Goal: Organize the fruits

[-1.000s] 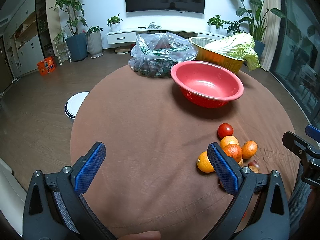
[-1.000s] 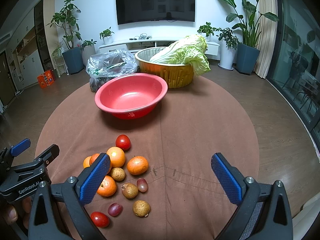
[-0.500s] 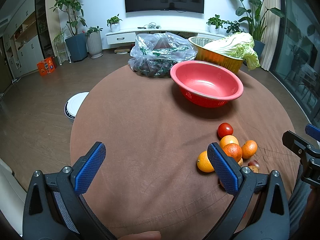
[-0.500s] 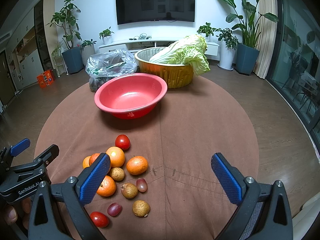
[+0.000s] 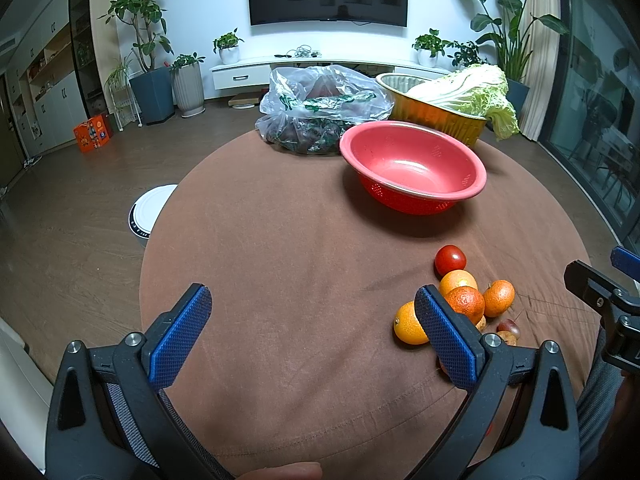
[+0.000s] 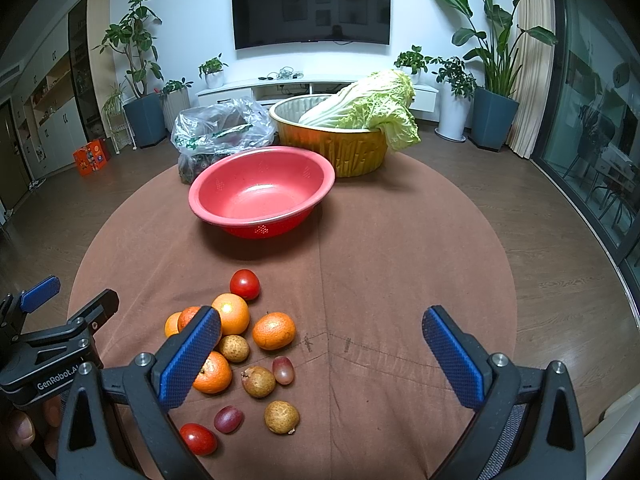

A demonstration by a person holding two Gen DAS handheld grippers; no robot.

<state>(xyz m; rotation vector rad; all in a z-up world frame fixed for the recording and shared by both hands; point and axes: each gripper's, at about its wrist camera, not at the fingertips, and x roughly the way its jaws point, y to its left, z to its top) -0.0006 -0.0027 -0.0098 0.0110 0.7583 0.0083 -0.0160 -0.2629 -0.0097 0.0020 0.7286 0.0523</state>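
A pile of loose fruit lies on the brown round table (image 6: 400, 264): several oranges (image 6: 274, 330), a red tomato (image 6: 245, 284), brown longans (image 6: 259, 381), grapes (image 6: 283, 369) and a second small tomato (image 6: 198, 438). The pile also shows in the left wrist view, with an orange (image 5: 408, 323) and a tomato (image 5: 450, 260). An empty red bowl (image 6: 262, 192) (image 5: 412, 168) stands beyond the pile. My right gripper (image 6: 320, 354) is open and empty, just right of the pile. My left gripper (image 5: 308, 328) is open and empty, left of the pile.
A gold basin (image 6: 340, 144) holding a napa cabbage (image 6: 372, 104) stands at the table's back. A clear plastic bag (image 6: 220, 136) of dark produce lies next to it. A white robot vacuum (image 5: 150, 214) sits on the floor left of the table.
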